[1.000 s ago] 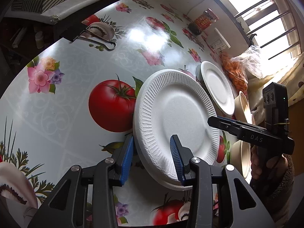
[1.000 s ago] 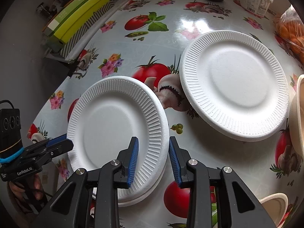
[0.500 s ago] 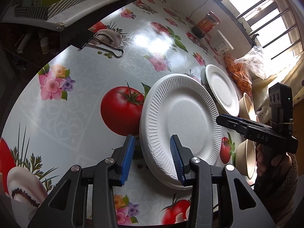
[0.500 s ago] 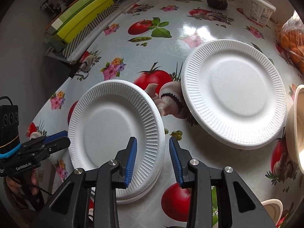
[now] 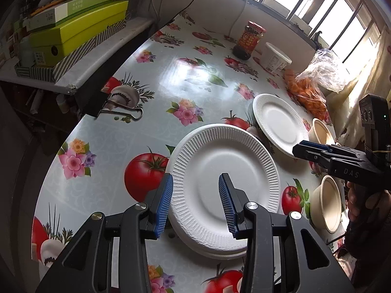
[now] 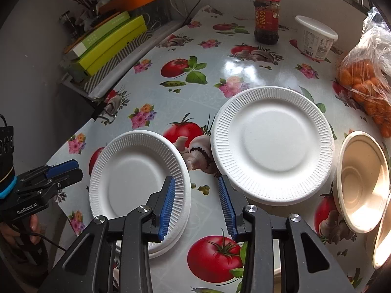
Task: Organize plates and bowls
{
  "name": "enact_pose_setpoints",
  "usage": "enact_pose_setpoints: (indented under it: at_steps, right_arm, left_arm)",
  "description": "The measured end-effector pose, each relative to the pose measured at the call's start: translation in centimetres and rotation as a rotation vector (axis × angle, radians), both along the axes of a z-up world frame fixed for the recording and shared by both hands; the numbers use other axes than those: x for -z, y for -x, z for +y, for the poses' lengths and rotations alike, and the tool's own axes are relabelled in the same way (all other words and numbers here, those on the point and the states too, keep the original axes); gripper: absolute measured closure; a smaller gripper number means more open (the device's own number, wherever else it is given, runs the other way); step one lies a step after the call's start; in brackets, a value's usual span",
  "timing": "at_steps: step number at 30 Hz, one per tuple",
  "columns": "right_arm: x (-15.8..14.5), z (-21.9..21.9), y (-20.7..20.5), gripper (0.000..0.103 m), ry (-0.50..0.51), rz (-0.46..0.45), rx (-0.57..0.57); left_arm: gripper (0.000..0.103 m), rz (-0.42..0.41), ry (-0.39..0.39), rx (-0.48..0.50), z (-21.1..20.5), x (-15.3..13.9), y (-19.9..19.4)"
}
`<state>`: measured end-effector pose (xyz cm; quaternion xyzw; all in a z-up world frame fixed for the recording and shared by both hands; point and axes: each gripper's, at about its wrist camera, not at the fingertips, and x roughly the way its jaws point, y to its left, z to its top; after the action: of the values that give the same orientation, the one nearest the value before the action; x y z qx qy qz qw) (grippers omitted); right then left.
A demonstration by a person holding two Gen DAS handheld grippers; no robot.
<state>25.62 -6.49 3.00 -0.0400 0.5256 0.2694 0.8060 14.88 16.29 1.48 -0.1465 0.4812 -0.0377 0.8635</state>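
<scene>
Two plates at least already sit nested as a stack point(image 6: 139, 185) near the table's point(image 6: 246, 66) left edge, both grippers above it: left gripper point(image 5: 195, 202) and right gripper point(image 6: 196, 205) stand apart, gripping nothing. Left to do, I judge: the single plate point(image 6: 271, 144) mid-table, then the bowls point(image 6: 361, 183) crowded at the right edge. Beyond, bare cloth gives moving room before the jar point(image 6: 266, 18), tub point(image 6: 315, 39) and orange bag point(image 6: 366, 85) along the far edge.

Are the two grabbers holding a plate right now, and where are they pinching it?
No. Both the left gripper and the right gripper are open and empty above the plate stack.
</scene>
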Motion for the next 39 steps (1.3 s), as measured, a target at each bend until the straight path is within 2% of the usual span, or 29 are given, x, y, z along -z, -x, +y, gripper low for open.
enact_pose_setpoints:
  at_steps: [5,7,9,11,18,34,39]
  right_arm:
    - [-0.8,-0.8,0.1,0.067,-0.005,-0.036,0.011]
    - [-1.2,-1.2,0.1,0.067,-0.005,-0.063,0.016]
    - [-1.5,-1.6,0.1,0.067,0.001,-0.084,0.02]
    - [-1.6,-2.1,-0.1,0.067,-0.001,-0.093,0.027]
    - [-2.4,-3.9,-1.2,0.067,-0.003,-0.121,0.061]
    - [-3.5,-7.7,-4.2,0.067,0.022,-0.198,0.103]
    - [-3.4,-9.3,-6.3,0.067,0.025,-0.199,0.122]
  left_arm:
    - [0.063,-0.034,-0.076,0.01,-1.7,-0.8,-0.7]
    - [0.063,-0.067,-0.176,0.01,-2.9,-1.4,-0.8]
    - [0.063,-0.098,-0.222,0.025,-3.8,-1.9,-1.0]
    - [0.063,-0.103,-0.195,0.044,-4.3,-2.2,-1.6]
    - [0.063,-0.131,-0.172,0.084,-6.6,-2.8,-3.1]
    - [0.063,-0.154,-0.198,0.126,-9.8,-2.5,-5.9]
    - [0.063,-0.109,-0.114,0.131,-9.9,-1.4,-7.4]
